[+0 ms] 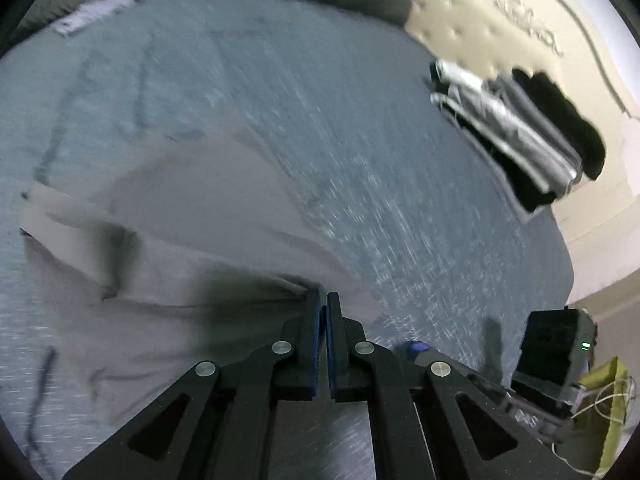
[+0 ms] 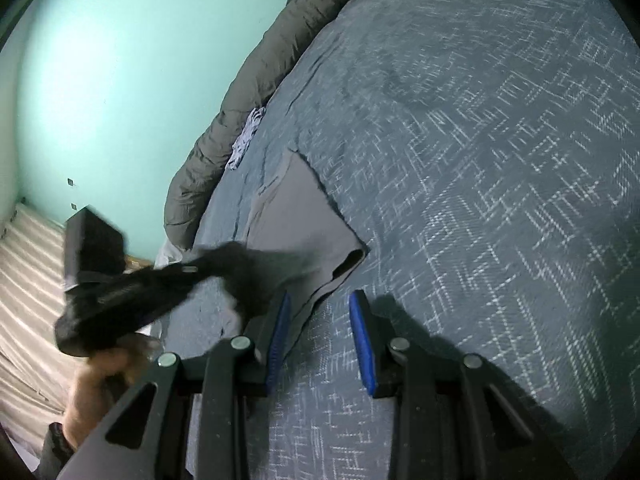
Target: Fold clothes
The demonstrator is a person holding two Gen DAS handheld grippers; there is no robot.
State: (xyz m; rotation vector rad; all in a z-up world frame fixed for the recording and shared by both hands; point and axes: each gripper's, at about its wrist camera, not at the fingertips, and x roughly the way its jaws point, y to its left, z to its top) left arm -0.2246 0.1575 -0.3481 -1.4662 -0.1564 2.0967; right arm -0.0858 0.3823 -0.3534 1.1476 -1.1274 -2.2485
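1. Left gripper [image 1: 325, 300] – jaws pressed together on a fold of the grey garment [image 1: 192, 216], pinched at its near edge. The picture is streaked with blur.
2. The garment lies on the blue-grey bedspread [image 1: 320, 112]; from the left wrist it spreads left and ahead of the jaws, with a shadowed crease just beside the pinch.
3. Right gripper [image 2: 320, 312] – jaws part-way apart, nothing between the pads. The left pad [image 2: 280, 320] sits just over the garment's hemmed edge [image 2: 320, 292]; the right pad is over bare bedspread.
4. From the right wrist the garment [image 2: 296, 208] runs away toward a rolled grey duvet [image 2: 248, 100] along the bed's far edge, below a teal wall [image 2: 120, 80].
5. Open room – wide bare bedspread to the right of the right gripper.
6. A stack of folded clothes [image 1: 520, 128], dark and light, sits at the bedspread's right edge in the left view, well apart from the garment.
7. A hand [image 2: 92, 392] holds the left tool, blurred, at lower left.
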